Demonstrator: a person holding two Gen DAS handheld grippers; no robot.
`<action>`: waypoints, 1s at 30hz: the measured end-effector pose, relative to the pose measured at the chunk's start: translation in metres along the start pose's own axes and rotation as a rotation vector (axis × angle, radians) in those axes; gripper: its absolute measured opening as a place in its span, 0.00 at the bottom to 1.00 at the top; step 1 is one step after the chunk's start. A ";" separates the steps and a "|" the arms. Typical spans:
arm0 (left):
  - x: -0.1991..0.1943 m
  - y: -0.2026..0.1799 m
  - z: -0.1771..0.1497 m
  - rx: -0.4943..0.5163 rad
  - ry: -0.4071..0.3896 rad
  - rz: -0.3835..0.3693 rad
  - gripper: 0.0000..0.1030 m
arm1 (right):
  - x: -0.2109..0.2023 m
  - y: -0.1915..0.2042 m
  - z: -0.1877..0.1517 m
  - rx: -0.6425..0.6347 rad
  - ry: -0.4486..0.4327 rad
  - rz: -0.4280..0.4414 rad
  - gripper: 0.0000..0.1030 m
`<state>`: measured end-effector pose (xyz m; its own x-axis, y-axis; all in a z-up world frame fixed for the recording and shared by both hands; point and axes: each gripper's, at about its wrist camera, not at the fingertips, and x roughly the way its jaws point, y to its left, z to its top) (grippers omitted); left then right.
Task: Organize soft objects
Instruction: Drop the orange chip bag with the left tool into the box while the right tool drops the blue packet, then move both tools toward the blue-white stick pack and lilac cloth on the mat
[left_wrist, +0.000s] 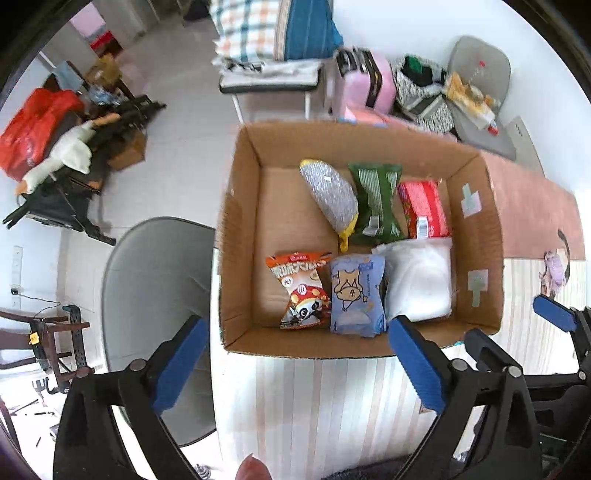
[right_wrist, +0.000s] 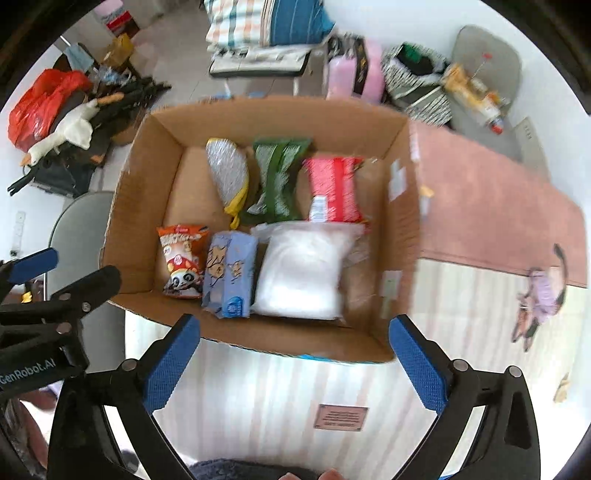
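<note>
Striped pale cloth-covered table (left_wrist: 314, 398) carried an open brown cardboard box (left_wrist: 243, 206); tiled room floor, grey round chair (left_wrist: 155, 295) at 9 o'clock. Six soft packs sat inside: silver-yellow pouch (left_wrist: 330, 197), green packet (left_wrist: 376, 199), red pack (left_wrist: 424, 206), orange panda snack bag (left_wrist: 301, 288), blue tissue pack (left_wrist: 356, 291), white plastic bag (left_wrist: 419, 280). Left gripper (left_wrist: 297, 365) and right gripper (right_wrist: 295, 363) both spread wide, empty, above box's 6 o'clock edge.

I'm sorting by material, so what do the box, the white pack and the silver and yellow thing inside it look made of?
Box: plain brown corrugated cardboard, matte, with taped patches on one wall. White pack: probably soft white filling in clear glossy plastic film, which shines at its edges. Silver and yellow thing: likely a sponge in glittery metallic mesh, though the weave is too small to confirm.
</note>
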<state>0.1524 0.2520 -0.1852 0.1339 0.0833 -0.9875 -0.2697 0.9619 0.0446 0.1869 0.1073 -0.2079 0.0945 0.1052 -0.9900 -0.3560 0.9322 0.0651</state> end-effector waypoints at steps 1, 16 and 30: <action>-0.004 0.000 -0.002 -0.007 -0.014 -0.001 0.98 | -0.007 -0.001 -0.003 0.004 -0.015 -0.007 1.00; -0.076 -0.028 -0.026 -0.016 -0.163 0.004 0.99 | -0.077 -0.031 -0.031 0.031 -0.118 0.105 1.00; -0.053 -0.223 0.045 0.317 -0.181 0.065 0.99 | -0.054 -0.239 -0.047 0.324 -0.078 -0.003 1.00</action>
<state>0.2481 0.0445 -0.1363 0.3004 0.1642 -0.9396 0.0219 0.9836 0.1790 0.2237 -0.1377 -0.1763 0.1705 0.1172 -0.9784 -0.0430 0.9928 0.1114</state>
